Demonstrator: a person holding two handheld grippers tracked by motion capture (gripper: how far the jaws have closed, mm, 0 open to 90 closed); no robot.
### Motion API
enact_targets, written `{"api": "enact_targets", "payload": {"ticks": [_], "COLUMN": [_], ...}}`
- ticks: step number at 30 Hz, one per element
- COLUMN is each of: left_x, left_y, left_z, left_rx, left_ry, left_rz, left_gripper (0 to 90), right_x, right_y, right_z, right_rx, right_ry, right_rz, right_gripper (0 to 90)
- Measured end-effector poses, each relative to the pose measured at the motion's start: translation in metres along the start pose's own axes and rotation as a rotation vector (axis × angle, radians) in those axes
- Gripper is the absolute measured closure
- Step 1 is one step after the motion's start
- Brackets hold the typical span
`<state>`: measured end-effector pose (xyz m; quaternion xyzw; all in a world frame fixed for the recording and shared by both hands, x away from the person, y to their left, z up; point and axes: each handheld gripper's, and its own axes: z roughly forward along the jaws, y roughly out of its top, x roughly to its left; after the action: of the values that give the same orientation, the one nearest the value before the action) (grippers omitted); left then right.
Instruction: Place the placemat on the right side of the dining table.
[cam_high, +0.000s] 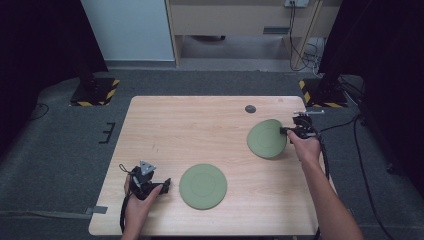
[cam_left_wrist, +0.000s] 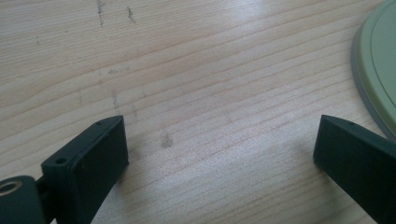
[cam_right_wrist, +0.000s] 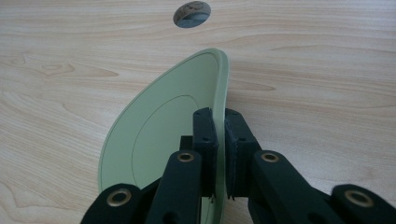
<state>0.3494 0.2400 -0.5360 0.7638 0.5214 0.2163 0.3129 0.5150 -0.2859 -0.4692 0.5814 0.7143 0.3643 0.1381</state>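
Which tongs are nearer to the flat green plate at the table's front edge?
Left. The left tongs sit just beside the flat plate, open and apart from it. The right tongs are across the table, gripping the tilted plate.

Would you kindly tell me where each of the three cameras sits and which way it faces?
High view: above the person's side, looking forward and down on the table; both forearms, left hand-held gripper and right hand-held gripper show.
Left gripper view: on the left hand-held gripper, looking along its open jaws at bare wood and the flat plate.
Right gripper view: on the right hand-held gripper, jaws shut on the tilted plate.
Shared: high and right views both show the tilted plate.
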Motion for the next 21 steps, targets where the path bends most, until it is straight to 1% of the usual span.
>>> {"api": "enact_targets", "payload": {"ticks": [6, 11, 16, 21], "left_x": [0.0, 0.0, 0.0, 0.0], "left_y": [0.0, 0.0, 0.0, 0.0], "left_z": [0.0, 0.0, 0.0, 0.0], "left_rx": [0.0, -0.001, -0.001, -0.001], "left_ry": [0.001, 0.0, 0.0, -0.002], "left_rz": [-0.001, 0.002, 0.002, 0.001], "left_gripper": [2.2, 2.6, 2.6, 2.6], "right_x": [-0.005, -0.01, -0.017, -0.024], "right_y": [-0.003, -0.009, -0.014, -0.018], "right_z": [0.001, 0.001, 0.001, 0.002], "right_rx": [0.005, 0.012, 0.015, 0.022], "right_ry": [-0.005, -0.01, -0.01, -0.014], "right_rz": [0.005, 0.026, 0.033, 0.052], "right_gripper": [85.2, 84.9, 84.3, 84.1]}}
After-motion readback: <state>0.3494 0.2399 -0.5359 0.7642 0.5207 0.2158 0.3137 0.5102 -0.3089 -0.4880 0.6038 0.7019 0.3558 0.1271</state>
